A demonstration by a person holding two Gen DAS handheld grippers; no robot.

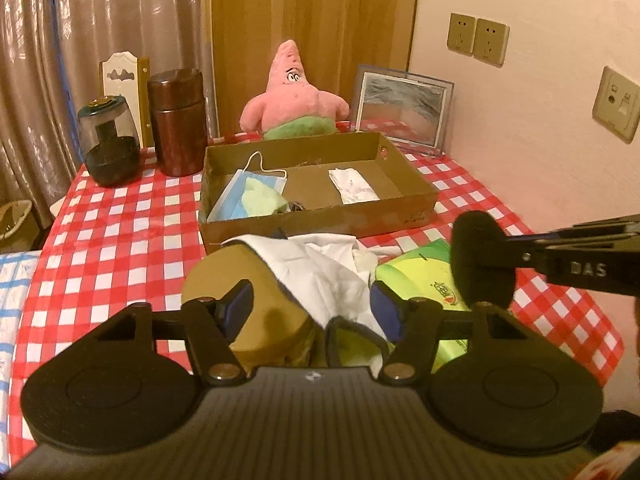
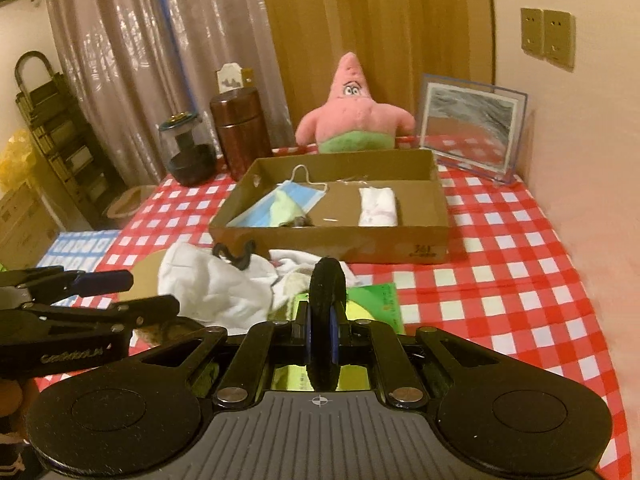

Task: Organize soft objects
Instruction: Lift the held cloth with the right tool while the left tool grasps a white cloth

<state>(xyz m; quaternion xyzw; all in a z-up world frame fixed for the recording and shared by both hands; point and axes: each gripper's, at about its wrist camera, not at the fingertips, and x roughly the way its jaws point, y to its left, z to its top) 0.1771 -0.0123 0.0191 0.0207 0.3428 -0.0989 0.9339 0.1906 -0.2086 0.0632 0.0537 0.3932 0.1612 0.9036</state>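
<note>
Right gripper [image 2: 322, 344] clamps a black round pad [image 2: 327, 304]; left gripper [image 1: 311, 308] gapes over white cloth [image 1: 320, 276].
Just beyond both, the cardboard box [image 1: 320, 222] on the bench [image 1: 120, 220] holds a face mask [image 1: 250, 196] and folded tissue [image 1: 354, 186].

We see dim, warm yellowish indoor light in both views. Fisheye bending curves the edges; fine detail looks soft.

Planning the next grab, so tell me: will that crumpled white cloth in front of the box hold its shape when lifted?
Probably not: the white cloth lies in loose folds, so it should droop. It looks light. It overlaps the tan round piece, which may shift.
</note>
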